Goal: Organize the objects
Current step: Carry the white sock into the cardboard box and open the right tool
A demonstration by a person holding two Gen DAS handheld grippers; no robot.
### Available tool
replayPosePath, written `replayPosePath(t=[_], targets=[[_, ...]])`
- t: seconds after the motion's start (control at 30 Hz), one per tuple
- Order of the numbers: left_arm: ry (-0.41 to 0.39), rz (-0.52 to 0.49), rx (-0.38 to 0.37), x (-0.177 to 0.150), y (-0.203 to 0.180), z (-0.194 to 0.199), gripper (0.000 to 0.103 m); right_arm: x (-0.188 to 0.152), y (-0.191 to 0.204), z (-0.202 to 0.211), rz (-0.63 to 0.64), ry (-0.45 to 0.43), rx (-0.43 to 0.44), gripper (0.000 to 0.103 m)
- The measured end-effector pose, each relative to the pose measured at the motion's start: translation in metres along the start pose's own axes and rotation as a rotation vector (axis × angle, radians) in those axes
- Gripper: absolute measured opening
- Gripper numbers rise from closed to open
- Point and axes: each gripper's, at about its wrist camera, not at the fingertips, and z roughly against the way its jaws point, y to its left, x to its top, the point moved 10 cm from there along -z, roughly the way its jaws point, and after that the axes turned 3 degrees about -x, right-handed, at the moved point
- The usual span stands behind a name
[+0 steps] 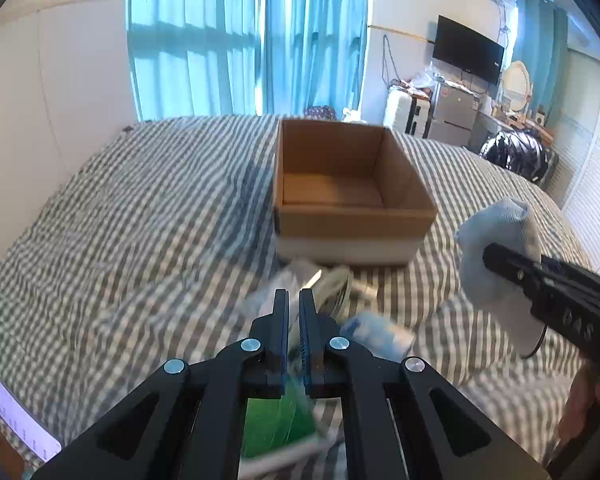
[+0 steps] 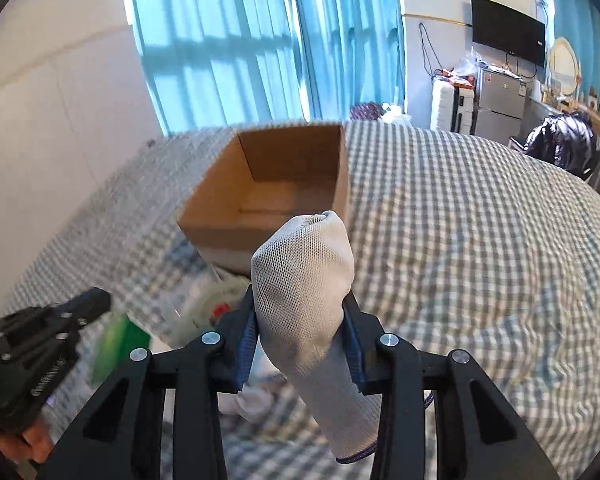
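My left gripper (image 1: 294, 294) is pinched nearly closed on a thin green packet (image 1: 276, 420), above the clutter at six o'clock. The cardboard box (image 1: 352, 216) sits open at twelve. At three, my right gripper (image 2: 300, 300) clamps a grey sock (image 2: 304, 276).

Cardboard box (image 1: 354, 188) sits on the bed (image 1: 140, 220), open side up, window curtains (image 1: 244, 36) behind it. A heap of small items (image 1: 324, 284) lies on the bed just in front of the box. Sock (image 2: 308, 300) is off the bed, right of the heap.
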Motion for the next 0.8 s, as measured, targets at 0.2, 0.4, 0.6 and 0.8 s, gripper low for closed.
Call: replayPosePath(t=[0.2, 0.4, 0.6, 0.8], targets=[[-0.047, -0.038, -0.030, 0.055, -0.024, -0.023, 0.006, 0.053, 0.014, 0.000, 0.045, -0.075, 0.065, 0.037], [-0.046, -0.027, -0.068, 0.099, -0.020, -0.073, 0.006, 0.111, 0.022, -0.049, 0.072, -0.098, 0.111, 0.037], [-0.020, -0.057, -0.101, 0.122, -0.018, -0.119, 0.006, 0.136, 0.015, -0.121, 0.038, -0.066, 0.106, 0.037], [0.000, -0.081, -0.138, 0.123, -0.023, -0.154, 0.006, 0.130, 0.007, -0.166, 0.021, -0.034, 0.100, 0.038]])
